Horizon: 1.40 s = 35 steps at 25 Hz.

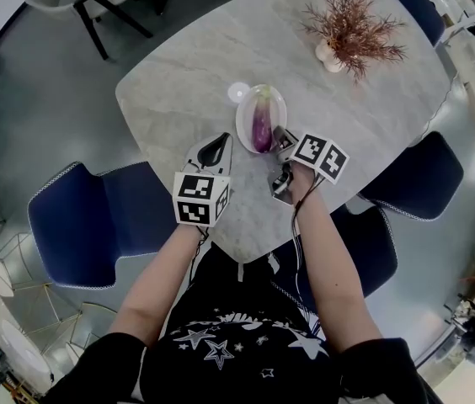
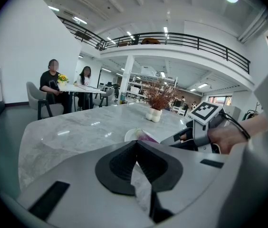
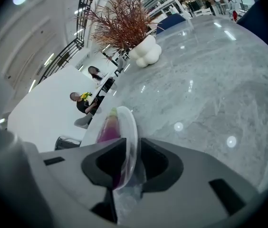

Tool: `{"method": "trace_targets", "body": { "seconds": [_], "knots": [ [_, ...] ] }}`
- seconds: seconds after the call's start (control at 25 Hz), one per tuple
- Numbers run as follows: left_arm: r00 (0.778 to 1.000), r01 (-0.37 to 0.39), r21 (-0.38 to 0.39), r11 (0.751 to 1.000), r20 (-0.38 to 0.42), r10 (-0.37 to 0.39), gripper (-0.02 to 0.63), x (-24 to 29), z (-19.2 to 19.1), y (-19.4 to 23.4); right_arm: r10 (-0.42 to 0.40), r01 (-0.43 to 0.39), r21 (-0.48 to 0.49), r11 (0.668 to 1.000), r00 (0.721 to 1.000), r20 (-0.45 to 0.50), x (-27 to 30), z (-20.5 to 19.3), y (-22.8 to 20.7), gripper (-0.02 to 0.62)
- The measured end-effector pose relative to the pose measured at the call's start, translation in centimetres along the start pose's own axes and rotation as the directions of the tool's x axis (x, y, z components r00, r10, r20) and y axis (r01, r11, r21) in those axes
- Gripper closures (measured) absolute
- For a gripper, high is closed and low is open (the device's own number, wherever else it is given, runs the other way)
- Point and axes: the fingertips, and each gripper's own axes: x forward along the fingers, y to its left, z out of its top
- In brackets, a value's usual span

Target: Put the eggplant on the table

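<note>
Your right hand-held gripper (image 1: 280,135) pinches the near rim of the white plate (image 1: 276,102). The purple eggplant (image 1: 261,124) lies lengthwise on that plate, which rests on the marble table (image 1: 372,91). Your left hand-held gripper (image 1: 217,144) sits just left of the plate, jaws pressed together on nothing

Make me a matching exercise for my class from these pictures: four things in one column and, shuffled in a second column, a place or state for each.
Column one
1. purple eggplant
2. round white plate
3. left gripper
4. white bulbous vase of reddish dried branches

Column two
A. jaws together, nothing between them
B. stands on the far part of the grey marble table
C. lies on the plate
D. rim held by the right gripper, between its jaws

Pairs: 1-C; 2-D; 3-A; 4-B
</note>
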Motion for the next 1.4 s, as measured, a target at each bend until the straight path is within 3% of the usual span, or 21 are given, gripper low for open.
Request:
{"method": "trace_targets", "body": {
  "seconds": [0.48,0.68,0.92,1.4],
  "knots": [
    [1.0,-0.009,0.013,1.0,0.023,0.009,0.598,-1.4,0.6,-2.6,0.041,-0.042,0.028,0.999,0.999,0.036,-4.0,-0.3,-1.1,0.518],
    [0.999,-0.023,0.02,1.0,0.036,0.022,0.598,-3.0,0.3,-4.4,0.151,-0.153,0.045,0.987,0.987,0.053,-6.2,-1.3,0.3,0.52],
    [0.997,-0.047,0.021,0.999,0.068,0.045,0.598,-5.2,0.2,-7.6,0.222,-0.219,-0.094,0.971,0.975,0.022,-10.3,-2.4,2.1,0.52],
    [0.983,-0.086,0.037,0.996,0.168,0.078,0.598,-12.2,1.1,-15.3,0.367,-0.349,-0.253,0.902,0.93,0.025,-21.1,-4.0,4.8,0.543]
  ]
}}
